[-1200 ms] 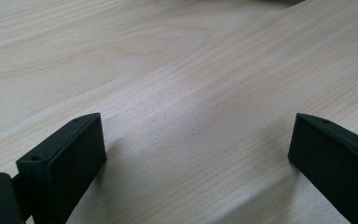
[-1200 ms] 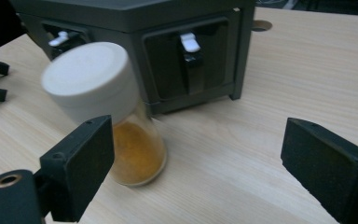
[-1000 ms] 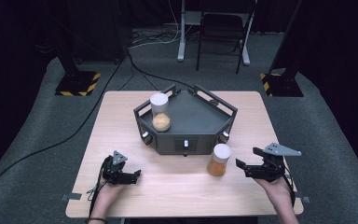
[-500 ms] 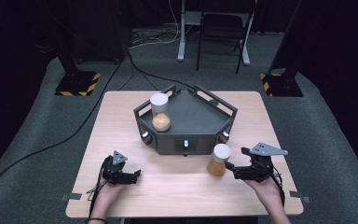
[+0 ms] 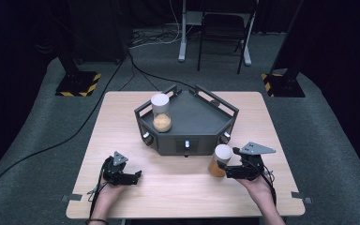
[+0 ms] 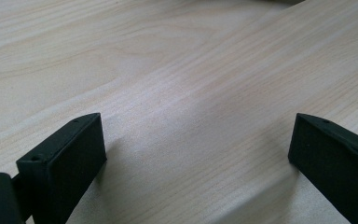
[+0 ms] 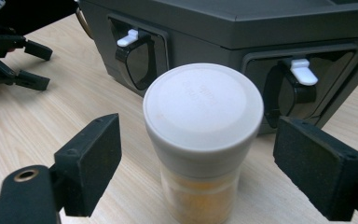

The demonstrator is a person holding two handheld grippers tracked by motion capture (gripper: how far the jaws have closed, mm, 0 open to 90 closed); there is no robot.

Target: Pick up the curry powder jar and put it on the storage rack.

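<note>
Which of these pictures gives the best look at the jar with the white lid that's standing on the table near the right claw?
The right gripper view. The jar stands close up between the open claw's jaws, showing its white lid and orange contents. The high view shows the same jar small, beside the dark tray. The left gripper view looks at bare table.

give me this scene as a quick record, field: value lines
surface: wooden table
tray: dark grey tray at table middle
jar one: white-lidded jar standing upright on the tray
jar two: second jar on the table before the tray
right tool: open, jaws either side of second jar, not touching
left tool: open, nothing between jaws, low over the table
</note>
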